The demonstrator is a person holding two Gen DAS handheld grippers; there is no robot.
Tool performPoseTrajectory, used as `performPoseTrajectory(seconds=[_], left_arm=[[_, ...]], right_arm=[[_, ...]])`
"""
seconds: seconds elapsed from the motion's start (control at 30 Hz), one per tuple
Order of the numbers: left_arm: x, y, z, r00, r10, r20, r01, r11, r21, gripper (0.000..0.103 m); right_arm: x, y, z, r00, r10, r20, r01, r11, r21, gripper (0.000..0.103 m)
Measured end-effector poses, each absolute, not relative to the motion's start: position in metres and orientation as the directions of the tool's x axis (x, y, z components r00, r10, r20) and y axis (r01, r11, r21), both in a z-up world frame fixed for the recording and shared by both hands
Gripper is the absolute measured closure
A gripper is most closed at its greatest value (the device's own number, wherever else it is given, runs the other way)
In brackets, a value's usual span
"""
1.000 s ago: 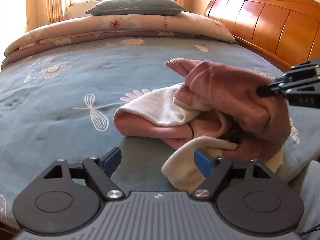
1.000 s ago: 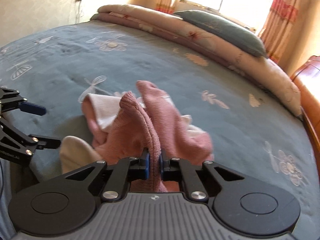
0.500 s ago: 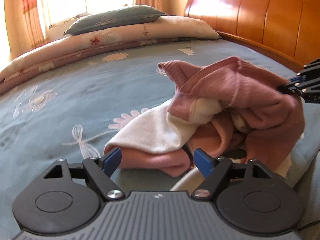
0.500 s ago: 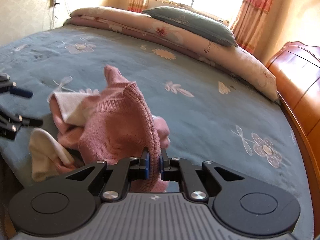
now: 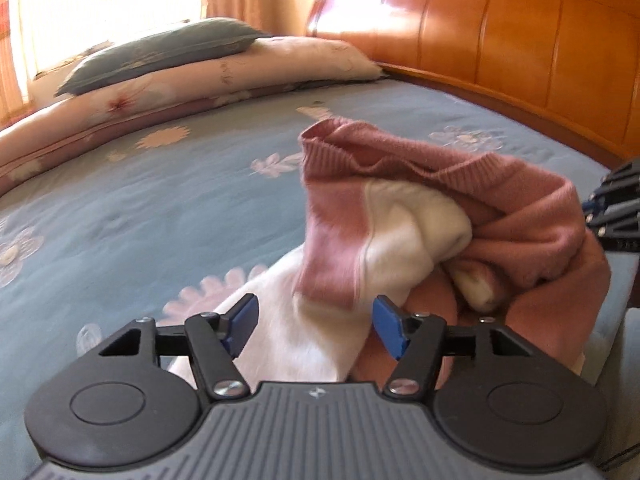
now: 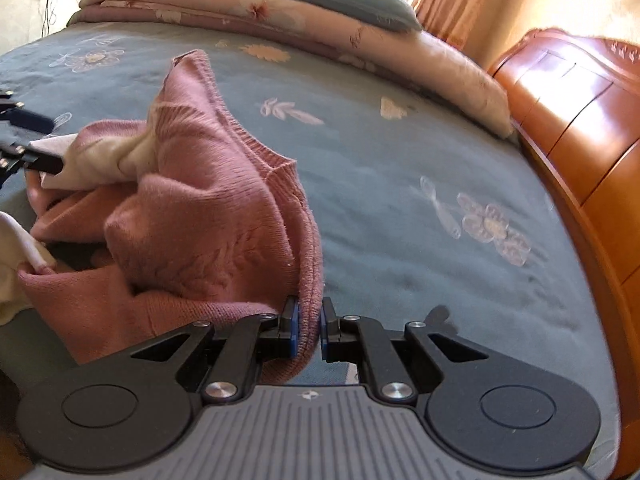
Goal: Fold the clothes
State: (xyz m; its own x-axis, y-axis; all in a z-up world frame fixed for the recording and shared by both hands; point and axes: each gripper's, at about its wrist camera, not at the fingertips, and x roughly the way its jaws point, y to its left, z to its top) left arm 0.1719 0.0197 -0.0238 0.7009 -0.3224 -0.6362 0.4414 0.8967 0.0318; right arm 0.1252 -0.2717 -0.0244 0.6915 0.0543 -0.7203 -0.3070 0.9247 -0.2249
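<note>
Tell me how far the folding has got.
Nothing is folded yet: the pink sweater is bunched, white lining showing, on the blue bedspread. In hand: the right tongs pinch its ribbed edge; the left tongs are closing around white fabric, not yet pressing. Left: spread flat, then fold.

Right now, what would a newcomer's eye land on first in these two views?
The bunched pink and cream sweater, lifted off the blue floral bedspread mid-frame. The right gripper pinches its ribbed edge; the left gripper has cream fabric between its closing jaws. Right of it runs an orange wooden headboard.
</note>
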Motion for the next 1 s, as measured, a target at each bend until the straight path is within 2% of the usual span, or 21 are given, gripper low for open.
performPoseTrajectory(seconds=[0.17, 0.3, 0.4, 0.57, 0.7, 0.83, 0.87, 0.93, 1.0], left_arm=[[0.204, 0.034, -0.031, 0.647, -0.467, -0.603, 0.509, 0.853, -0.115, 0.041], [0.226, 0.046, -0.040, 0.568, -0.597, -0.567, 0.551, 0.787, -0.277, 0.041], [0.239, 0.052, -0.050, 0.523, -0.642, -0.561, 0.561, 0.755, -0.340, 0.041], [0.268, 0.063, -0.067, 0.328, -0.779, -0.534, 0.580, 0.613, -0.537, 0.040], [0.271, 0.062, -0.069, 0.254, -0.820, -0.512, 0.598, 0.550, -0.583, 0.042], [0.259, 0.066, -0.066, 0.191, -0.846, -0.498, 0.676, 0.481, -0.559, 0.042], [0.257, 0.068, -0.068, 0.188, -0.846, -0.499, 0.667, 0.483, -0.567, 0.042], [0.254, 0.071, -0.073, 0.203, -0.842, -0.500, 0.641, 0.500, -0.582, 0.049], [0.252, 0.072, -0.075, 0.241, -0.830, -0.503, 0.623, 0.530, -0.575, 0.069]], right_arm=[[0.127, -0.277, -0.028, 0.682, 0.109, -0.723, -0.315, 0.936, -0.157, 0.091], [0.131, -0.286, -0.029, 0.674, 0.177, -0.717, -0.332, 0.940, -0.080, 0.091], [0.134, -0.294, -0.029, 0.668, 0.232, -0.707, -0.345, 0.939, -0.018, 0.091], [0.141, -0.303, -0.032, 0.653, 0.286, -0.701, -0.349, 0.935, 0.056, 0.089], [0.143, -0.303, -0.033, 0.647, 0.302, -0.700, -0.360, 0.930, 0.068, 0.087], [0.142, -0.306, -0.032, 0.638, 0.348, -0.687, -0.381, 0.918, 0.112, 0.087], [0.142, -0.308, -0.031, 0.633, 0.372, -0.679, -0.387, 0.912, 0.139, 0.085], [0.142, -0.313, -0.030, 0.620, 0.423, -0.661, -0.396, 0.896, 0.202, 0.073], [0.139, -0.323, -0.031, 0.610, 0.477, -0.633, -0.387, 0.876, 0.287, 0.058]])
